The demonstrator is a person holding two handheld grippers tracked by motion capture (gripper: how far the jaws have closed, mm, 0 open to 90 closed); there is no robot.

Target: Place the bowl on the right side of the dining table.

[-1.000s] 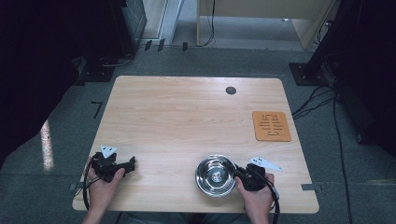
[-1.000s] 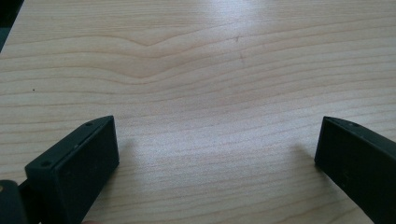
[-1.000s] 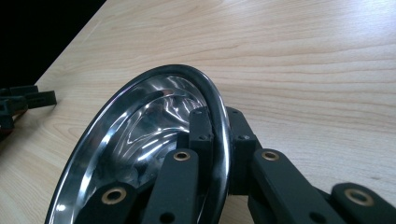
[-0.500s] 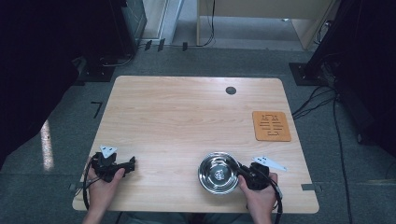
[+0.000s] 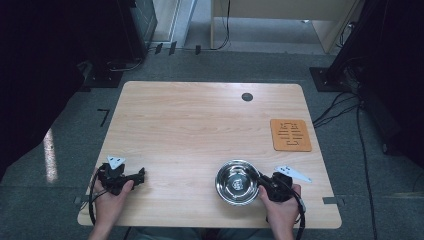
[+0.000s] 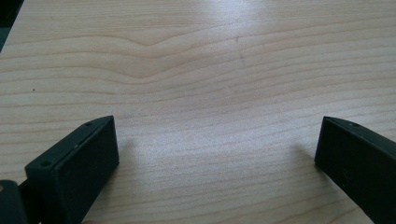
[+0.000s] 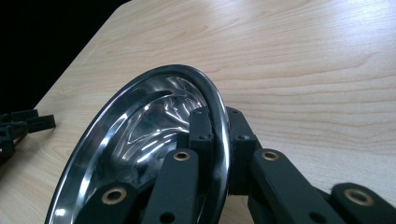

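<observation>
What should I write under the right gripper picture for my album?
The right gripper pinches the rim of a shiny metal bowl over a wooden table.

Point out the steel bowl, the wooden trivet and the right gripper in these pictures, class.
Steel bowl [image 5: 237, 182]: high view, on the shiny inside bottom.
Wooden trivet [image 5: 290, 134]: high view, on its slotted middle.
Right gripper [image 7: 219, 122]: right gripper view, on the bowl's rim where its two black jaws are clamped.
</observation>
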